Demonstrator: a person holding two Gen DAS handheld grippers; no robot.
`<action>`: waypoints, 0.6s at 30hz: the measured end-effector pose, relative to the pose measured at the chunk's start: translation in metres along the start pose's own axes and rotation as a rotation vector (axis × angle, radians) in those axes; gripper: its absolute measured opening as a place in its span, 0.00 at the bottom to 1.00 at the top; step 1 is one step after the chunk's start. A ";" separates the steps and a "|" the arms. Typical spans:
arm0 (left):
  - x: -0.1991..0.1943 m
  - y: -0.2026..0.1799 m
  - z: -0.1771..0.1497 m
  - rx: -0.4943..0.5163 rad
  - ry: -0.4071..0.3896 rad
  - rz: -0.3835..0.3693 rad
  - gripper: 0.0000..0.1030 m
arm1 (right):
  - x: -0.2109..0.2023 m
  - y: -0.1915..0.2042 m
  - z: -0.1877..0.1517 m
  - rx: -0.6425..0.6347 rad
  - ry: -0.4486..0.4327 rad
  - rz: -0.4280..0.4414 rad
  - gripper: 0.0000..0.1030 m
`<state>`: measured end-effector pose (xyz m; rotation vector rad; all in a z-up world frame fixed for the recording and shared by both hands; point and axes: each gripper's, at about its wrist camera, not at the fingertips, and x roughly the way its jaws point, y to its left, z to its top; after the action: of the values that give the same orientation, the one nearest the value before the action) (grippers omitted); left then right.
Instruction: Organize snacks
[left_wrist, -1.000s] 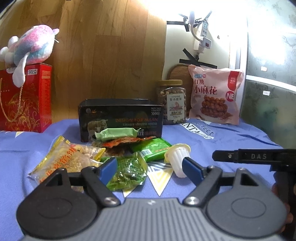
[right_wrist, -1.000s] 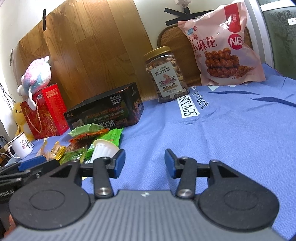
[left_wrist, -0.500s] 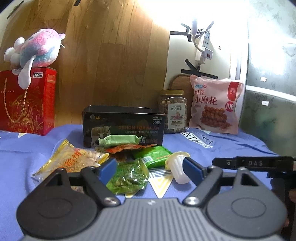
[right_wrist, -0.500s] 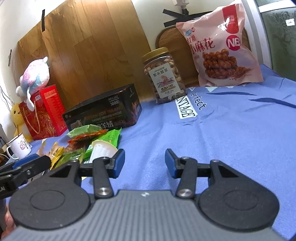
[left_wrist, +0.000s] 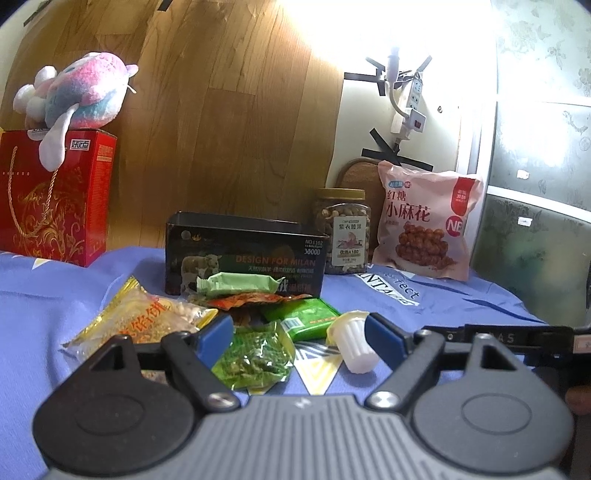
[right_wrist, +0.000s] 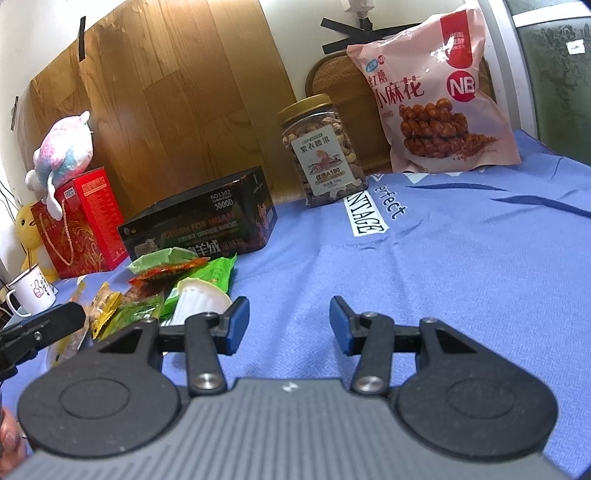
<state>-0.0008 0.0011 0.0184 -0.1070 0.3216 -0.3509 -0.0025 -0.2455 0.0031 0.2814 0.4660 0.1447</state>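
Note:
A heap of small snacks lies on the blue cloth: a yellow packet (left_wrist: 147, 321), a crinkly green packet (left_wrist: 255, 360), a flat green pack (left_wrist: 301, 314), a pale green bar (left_wrist: 236, 284), an orange-red packet (left_wrist: 255, 299) and a white jelly cup (left_wrist: 352, 345) on its side. Behind them stands an open black tin box (left_wrist: 243, 254). My left gripper (left_wrist: 299, 338) is open just short of the heap, holding nothing. My right gripper (right_wrist: 288, 325) is open over bare cloth, with the jelly cup (right_wrist: 199, 299) beside its left finger and the black box (right_wrist: 199, 229) further back.
A nut jar (left_wrist: 343, 230) and a pink snack bag (left_wrist: 428, 218) stand at the back by the wall. A red gift box (left_wrist: 51, 195) with a plush toy (left_wrist: 74, 96) sits at far left. A white mug (right_wrist: 31, 295) stands left of the heap.
The left gripper has tipped upward a little, so the heap and box sit lower in its view. The right gripper has hardly moved. Both stay open.

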 end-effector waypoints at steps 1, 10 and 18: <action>0.000 0.000 0.000 0.000 0.001 -0.001 0.79 | 0.000 0.000 0.000 0.000 0.000 0.001 0.49; 0.001 -0.004 -0.001 0.020 0.011 0.006 0.79 | -0.001 0.001 0.000 0.002 -0.001 0.007 0.49; 0.003 -0.007 -0.002 0.034 0.021 0.012 0.79 | -0.001 0.001 0.000 0.001 0.001 0.013 0.49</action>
<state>-0.0008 -0.0063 0.0171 -0.0681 0.3373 -0.3456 -0.0031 -0.2447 0.0035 0.2857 0.4652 0.1575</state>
